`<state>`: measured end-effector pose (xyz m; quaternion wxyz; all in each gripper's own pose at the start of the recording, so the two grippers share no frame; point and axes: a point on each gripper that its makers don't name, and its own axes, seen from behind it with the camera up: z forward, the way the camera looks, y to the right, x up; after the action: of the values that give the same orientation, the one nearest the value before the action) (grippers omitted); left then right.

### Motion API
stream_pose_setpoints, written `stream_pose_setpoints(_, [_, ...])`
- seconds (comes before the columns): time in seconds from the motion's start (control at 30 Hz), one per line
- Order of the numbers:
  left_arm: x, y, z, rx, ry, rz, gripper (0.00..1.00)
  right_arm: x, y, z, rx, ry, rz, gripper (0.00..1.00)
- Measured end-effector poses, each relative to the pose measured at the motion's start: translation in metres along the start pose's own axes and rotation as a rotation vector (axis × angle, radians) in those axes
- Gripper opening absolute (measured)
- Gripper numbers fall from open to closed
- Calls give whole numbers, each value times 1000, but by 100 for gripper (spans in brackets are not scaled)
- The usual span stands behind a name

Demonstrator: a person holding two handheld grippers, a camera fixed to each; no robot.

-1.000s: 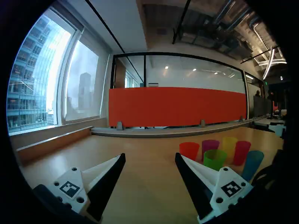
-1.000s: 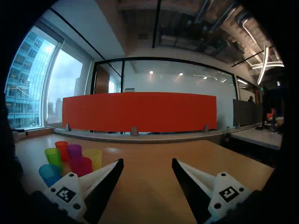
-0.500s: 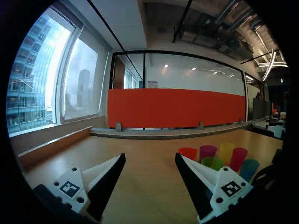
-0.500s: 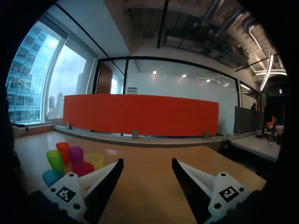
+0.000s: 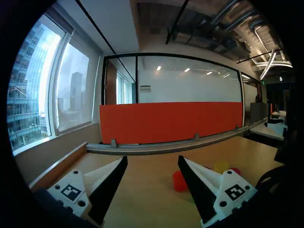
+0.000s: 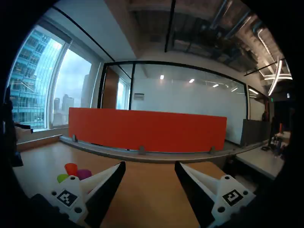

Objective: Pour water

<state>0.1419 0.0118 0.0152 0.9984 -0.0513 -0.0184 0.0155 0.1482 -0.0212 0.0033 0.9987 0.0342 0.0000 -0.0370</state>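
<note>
Cups (image 5: 178, 181) now sit lower in both views. Left hand-held gripper (image 5: 152, 159) and right hand-held gripper (image 6: 150, 164) gape wide, empty.

Left gripper view: red cup (image 5: 177, 181) in front of divider (image 5: 171, 122), right side hidden behind left gripper (image 5: 152, 157) finger (image 5: 201, 186). Yellow cup (image 5: 221, 166) and pink cup (image 5: 235, 170): rims visible, bodies behind same finger. Gripper body cut off at bottom edge.

Right gripper view: red cup (image 6: 71, 168), green cup (image 6: 62, 177) and purple cup (image 6: 84, 174) in front of divider's left end, lower parts behind right gripper (image 6: 149, 163) finger (image 6: 99, 185). Body likewise cut off at bottom.

Cup contents: can't tell. Dark shape (image 6: 11, 152) left of divider: cut by edge, unidentifiable. Desk clutter (image 6: 275, 142) right of divider: too small and dark to identify.
</note>
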Motion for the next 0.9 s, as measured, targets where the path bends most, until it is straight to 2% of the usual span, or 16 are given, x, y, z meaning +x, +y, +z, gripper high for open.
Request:
stream_pose_setpoints(0.2, [42,-2,-2,-15,7,18,99,42,-5,1,24,25,-22,100])
stream_pose_setpoints(0.4, [79,-1,1,-52,19,11,99,74,-10,3,50,33,-5,100])
stream_pose_setpoints(0.6, [93,5,0,-93,15,7,99,77,-14,5,78,3,48,100])
stream_pose_setpoints(0.8, [99,15,-4,-148,11,36,99,81,-25,0,156,1,77,100])
stream_pose_setpoints(0.9, [102,23,-5,-187,10,34,99,85,-33,-3,210,0,82,100])
